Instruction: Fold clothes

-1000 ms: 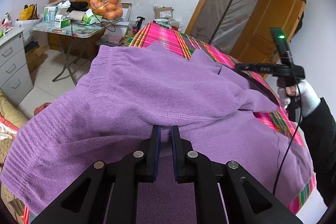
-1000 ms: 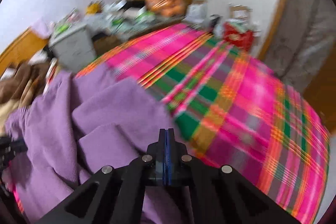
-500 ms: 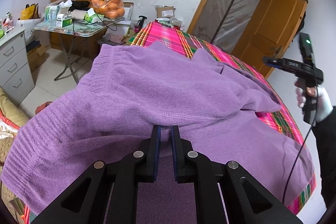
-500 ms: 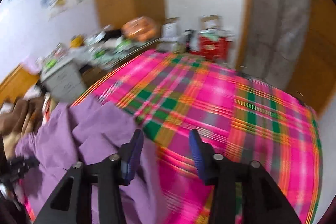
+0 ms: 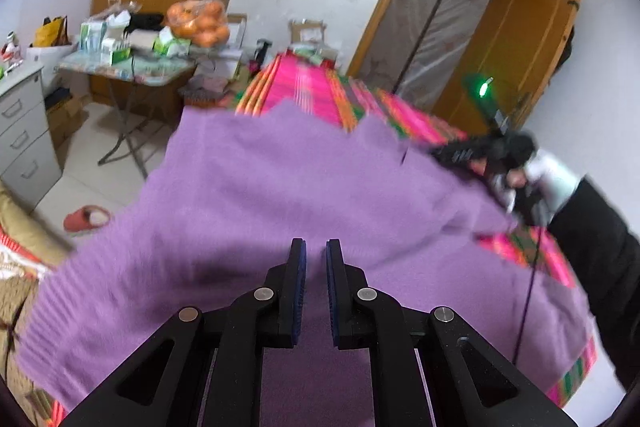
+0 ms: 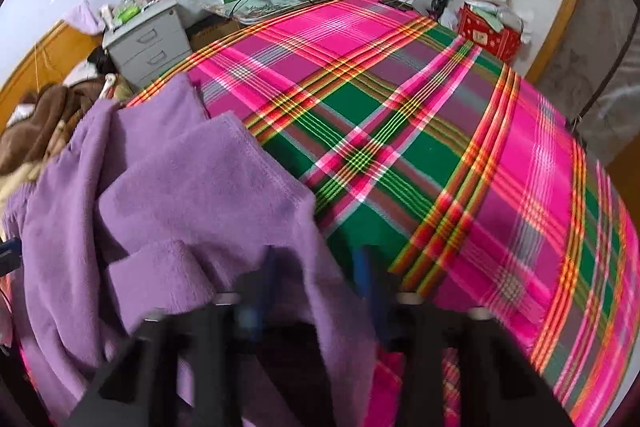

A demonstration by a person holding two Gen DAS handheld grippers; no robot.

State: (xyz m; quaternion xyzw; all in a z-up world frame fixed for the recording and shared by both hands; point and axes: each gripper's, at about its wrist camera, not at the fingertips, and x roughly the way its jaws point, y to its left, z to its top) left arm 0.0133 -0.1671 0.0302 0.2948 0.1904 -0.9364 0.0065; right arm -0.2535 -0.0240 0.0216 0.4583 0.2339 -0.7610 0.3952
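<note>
Purple fleece garment [image 5: 304,187] lies spread over a pink-and-green plaid bedspread [image 6: 460,131]. Left gripper [image 5: 316,259] clamps a fold at the garment's near edge. Right gripper [image 6: 316,275], blurred, is closing with the garment's right edge between its fingers.

Fuzzy matt fleece garment [image 6: 192,187], woven plaid bedcover [image 6: 460,115]

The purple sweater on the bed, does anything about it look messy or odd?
Yes. The sweater lies rumpled rather than flat, with overlapping flaps bunched at one edge of the plaid bedspread, and part of it droops over the bedside.
</note>
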